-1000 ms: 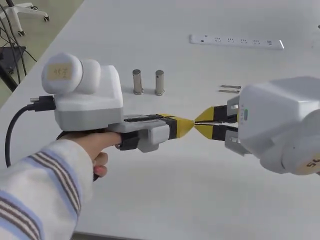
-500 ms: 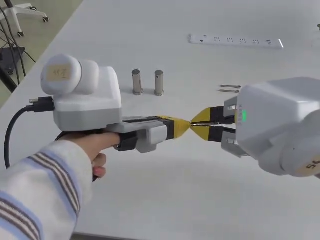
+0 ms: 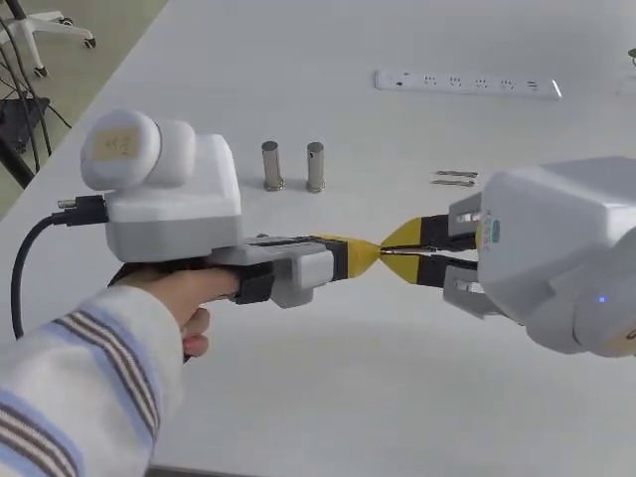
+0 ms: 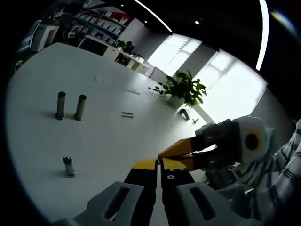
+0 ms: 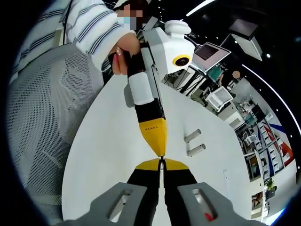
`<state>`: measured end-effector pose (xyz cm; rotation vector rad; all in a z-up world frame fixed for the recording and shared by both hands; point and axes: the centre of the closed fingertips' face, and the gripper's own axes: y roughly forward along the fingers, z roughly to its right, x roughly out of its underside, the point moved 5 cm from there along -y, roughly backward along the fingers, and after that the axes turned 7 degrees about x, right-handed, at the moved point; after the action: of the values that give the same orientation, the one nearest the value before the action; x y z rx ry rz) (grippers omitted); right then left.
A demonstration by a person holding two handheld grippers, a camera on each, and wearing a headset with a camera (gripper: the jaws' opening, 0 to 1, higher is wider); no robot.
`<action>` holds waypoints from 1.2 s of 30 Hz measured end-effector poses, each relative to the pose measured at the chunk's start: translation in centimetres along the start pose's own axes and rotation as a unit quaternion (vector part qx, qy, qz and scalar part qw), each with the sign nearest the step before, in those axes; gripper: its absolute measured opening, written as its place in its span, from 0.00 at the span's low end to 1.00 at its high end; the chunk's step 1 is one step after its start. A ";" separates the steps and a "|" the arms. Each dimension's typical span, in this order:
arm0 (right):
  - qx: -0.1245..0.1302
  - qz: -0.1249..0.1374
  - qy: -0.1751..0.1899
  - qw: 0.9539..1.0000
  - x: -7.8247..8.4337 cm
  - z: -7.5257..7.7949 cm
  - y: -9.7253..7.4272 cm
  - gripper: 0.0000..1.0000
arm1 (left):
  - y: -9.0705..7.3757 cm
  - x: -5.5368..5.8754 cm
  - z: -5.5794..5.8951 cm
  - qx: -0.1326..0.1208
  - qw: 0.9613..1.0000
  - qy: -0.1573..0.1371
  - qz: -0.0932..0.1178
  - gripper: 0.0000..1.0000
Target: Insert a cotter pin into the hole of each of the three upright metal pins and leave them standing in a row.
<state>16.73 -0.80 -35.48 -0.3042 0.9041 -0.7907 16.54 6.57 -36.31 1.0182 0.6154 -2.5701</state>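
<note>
White workbench (image 3: pixel 328 397) stretches under both tools. The left gripper (image 3: pixel 366 255), held in a hand (image 3: pixel 184 293) with a striped sleeve, has its yellow jaws pressed together. Its tip meets the tip of the right gripper (image 3: pixel 393 250) nose to nose above the bench. The right gripper's jaws are clamped on a thin cotter pin (image 3: pixel 412 251) that lies along the gap between them. Whether the left jaws also pinch its end is too small to tell.

Beyond the left gripper two upright metal pins (image 3: pixel 270 165) stand side by side, apart from each other. In the left gripper view a third metal pin (image 4: pixel 68 165) stands alone, nearer that gripper and off to its left. Two loose cotter pins (image 3: pixel 455 178) lie flat just beyond the right gripper. A power strip (image 3: pixel 467 82) lies farther off.
</note>
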 end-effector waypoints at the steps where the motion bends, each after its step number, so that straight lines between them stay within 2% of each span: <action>1: 0.000 0.000 0.000 1.000 0.0 0.0 0.0 0.00 | 0.0 0.0 0.0 0.000 1.000 0.000 -0.001 0.00; 7: -0.003 0.005 0.006 1.000 -0.1 -0.2 0.0 0.00 | -0.2 0.1 0.1 0.000 1.000 -0.004 -0.009 0.00; 18: -0.011 -0.005 0.032 0.999 0.3 -0.3 0.0 0.01 | -0.9 -0.4 0.1 0.005 1.000 0.000 -0.004 0.00; 21: -0.015 -0.006 0.048 0.999 0.6 -0.3 -0.1 0.02 | -1.1 -0.5 0.1 0.005 1.000 0.007 -0.006 0.00; 24: -0.016 -0.002 0.076 0.997 0.8 -0.4 -0.1 0.08 | -1.4 -0.6 0.0 0.005 1.000 0.018 -0.007 0.00; 28: -0.029 0.013 0.135 0.990 0.9 -0.6 -0.2 0.11 | -1.7 -0.8 0.3 0.011 0.999 0.034 -0.005 0.00; 30: -0.036 0.027 0.173 0.984 0.9 -0.5 -0.2 0.13 | -1.8 -0.9 0.4 0.015 0.999 0.052 -0.008 0.00; 31: -0.048 0.034 0.200 0.978 1.0 -0.7 -0.2 0.15 | -1.9 -0.9 0.5 0.016 0.998 0.065 -0.013 0.00; 33: -0.054 0.047 0.225 0.972 1.1 -0.6 -0.2 0.19 | -2.0 -0.8 0.5 0.016 0.996 0.086 -0.024 0.00; 34: -0.056 0.049 0.230 0.970 1.1 -0.6 -0.2 0.20 | -2.0 -0.8 0.5 0.015 0.996 0.090 -0.025 0.00; 35: -0.062 0.054 0.248 0.965 1.3 -0.6 -0.3 0.21 | -2.0 -0.9 0.4 0.010 0.995 0.096 -0.023 0.00; 36: -0.065 0.055 0.254 0.963 1.3 -0.6 -0.3 0.20 | -2.1 -0.9 0.5 0.010 0.995 0.100 -0.023 0.00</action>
<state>16.56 -1.89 -36.45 -0.1643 1.4482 -0.7187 16.02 8.29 -34.78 1.2938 0.6708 -2.5370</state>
